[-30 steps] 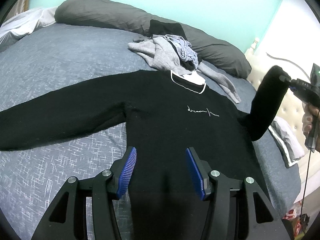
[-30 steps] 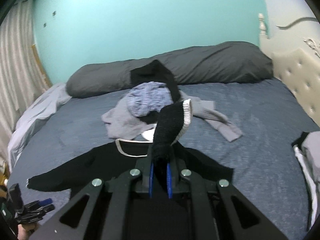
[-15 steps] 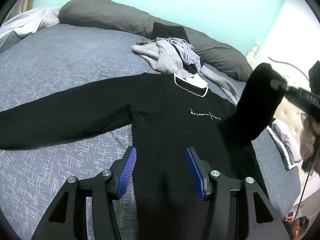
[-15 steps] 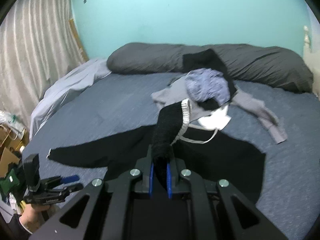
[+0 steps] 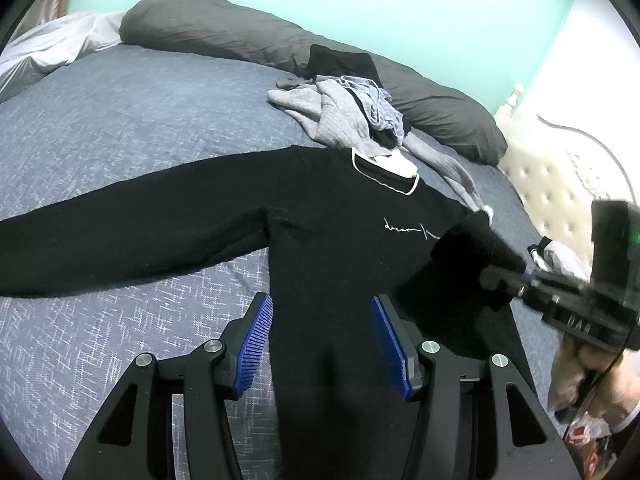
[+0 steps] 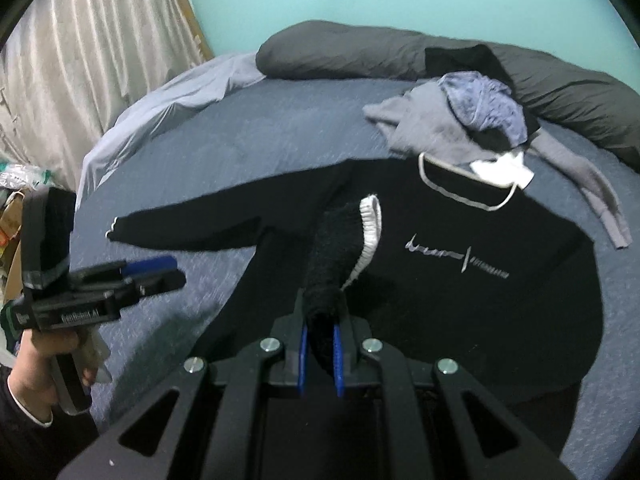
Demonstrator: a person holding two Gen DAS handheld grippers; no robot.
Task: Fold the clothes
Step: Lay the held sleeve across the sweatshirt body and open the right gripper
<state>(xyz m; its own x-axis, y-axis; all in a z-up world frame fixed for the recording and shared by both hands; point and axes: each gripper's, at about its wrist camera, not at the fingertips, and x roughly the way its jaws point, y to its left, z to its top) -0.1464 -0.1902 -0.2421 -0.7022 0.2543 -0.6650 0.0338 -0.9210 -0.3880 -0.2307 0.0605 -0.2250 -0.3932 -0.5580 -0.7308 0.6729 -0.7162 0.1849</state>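
A black sweater point(image 5: 328, 240) point(image 6: 460, 272) with white neck trim and white script lies face up on the bed. Its one sleeve point(image 5: 120, 224) stretches flat to the left. The other sleeve point(image 6: 340, 248), with a white cuff, is lifted over the chest, and my right gripper point(image 6: 319, 344) point(image 5: 516, 276) is shut on it. My left gripper point(image 5: 322, 340) hovers open above the sweater's lower body, blue pads apart, nothing between them; in the right wrist view my left gripper point(image 6: 156, 270) sits at the left in a hand.
A heap of grey and blue clothes point(image 5: 352, 120) point(image 6: 460, 120) lies just beyond the sweater's collar. A long dark pillow point(image 5: 240, 36) runs along the far side by the teal wall. A tufted headboard point(image 5: 560, 184) and folded clothes point(image 5: 560, 256) are at right. Curtains point(image 6: 80, 60) hang at left.
My right gripper has swung the held sleeve inward and down, from out beside the sweater to over its chest. The left gripper stayed open above the lower body.
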